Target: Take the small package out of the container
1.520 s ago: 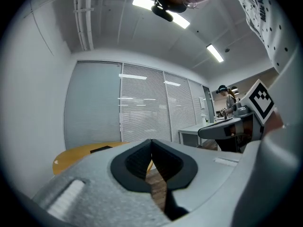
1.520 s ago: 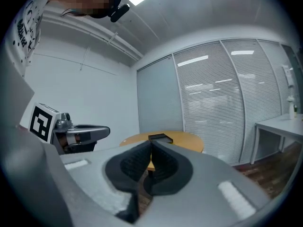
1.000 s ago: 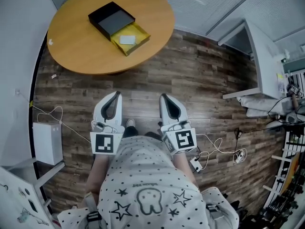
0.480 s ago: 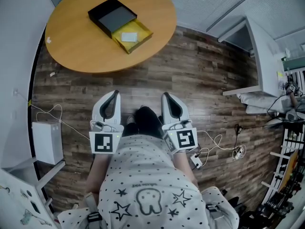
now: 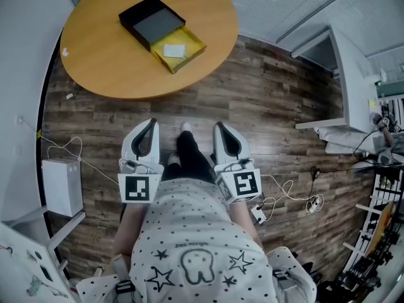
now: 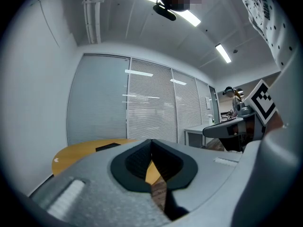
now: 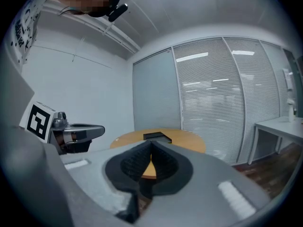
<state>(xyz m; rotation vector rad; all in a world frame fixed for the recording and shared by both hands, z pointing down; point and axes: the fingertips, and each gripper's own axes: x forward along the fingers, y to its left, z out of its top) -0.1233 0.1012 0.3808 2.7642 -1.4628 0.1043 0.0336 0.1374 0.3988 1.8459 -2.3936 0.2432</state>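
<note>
A black container lies on the round wooden table at the far top of the head view. Its yellow inner tray is slid out toward the right, and a small white package lies in it. Both grippers hang over the floor well short of the table. My left gripper is shut with nothing in it, its tips touching. My right gripper is likewise shut and empty. The right gripper view shows the table and container far ahead.
The person's dark trouser leg and white shoe reach forward between the grippers over the dark plank floor. A white box with a cable stands at the left. A white desk and loose cables lie at the right.
The person's leg has stepped forward between the grippers and the table has drawn slightly nearer. Both grippers stay shut in the same pose.
</note>
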